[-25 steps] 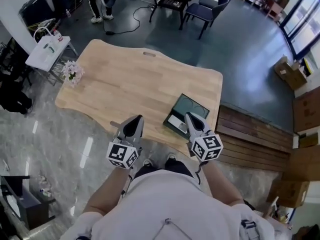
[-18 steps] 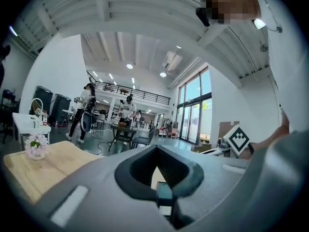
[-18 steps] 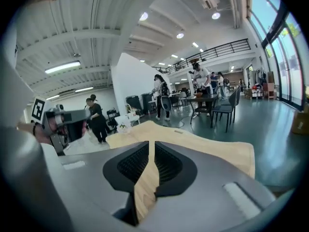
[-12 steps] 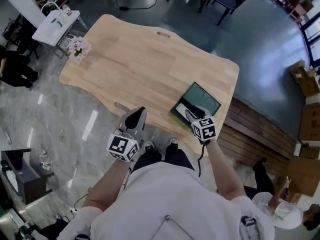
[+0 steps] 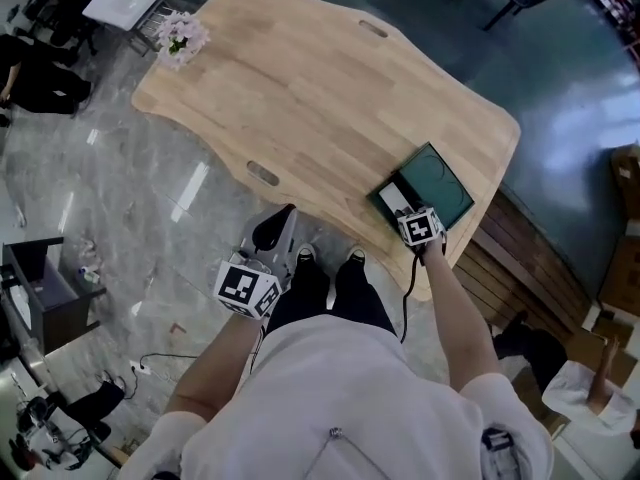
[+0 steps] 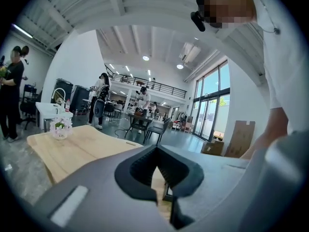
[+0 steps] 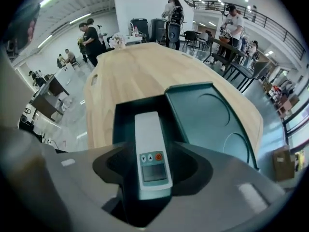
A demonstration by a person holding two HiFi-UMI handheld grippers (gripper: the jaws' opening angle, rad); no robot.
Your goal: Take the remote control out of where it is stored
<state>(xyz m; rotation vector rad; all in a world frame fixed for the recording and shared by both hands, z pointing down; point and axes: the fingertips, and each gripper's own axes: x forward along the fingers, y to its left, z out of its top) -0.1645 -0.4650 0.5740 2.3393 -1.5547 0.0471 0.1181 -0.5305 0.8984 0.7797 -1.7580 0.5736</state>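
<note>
A white remote control (image 7: 150,149) with a small screen and an orange button lies lengthwise in the dark compartment of a dark green tray (image 7: 207,115). My right gripper (image 7: 153,152) is open, with one jaw on each side of the remote's near end; I see no pad pressing on it. In the head view the tray (image 5: 440,183) sits at the table's near right edge, the remote (image 5: 397,199) shows as a white strip, and the right gripper (image 5: 410,213) is over it. My left gripper (image 5: 276,230) (image 6: 157,149) hangs shut and empty off the table's near edge.
The wooden table (image 5: 320,98) has handle slots near its edges and a small flower vase (image 5: 180,38) at its far left corner. Wooden floor planks (image 5: 520,258) lie to the right of it. People, chairs and tables (image 6: 140,122) stand in the hall beyond.
My right gripper has moved forward over the tray and now straddles the remote. The left gripper has stayed low by the table's near edge. The head view has shifted.
</note>
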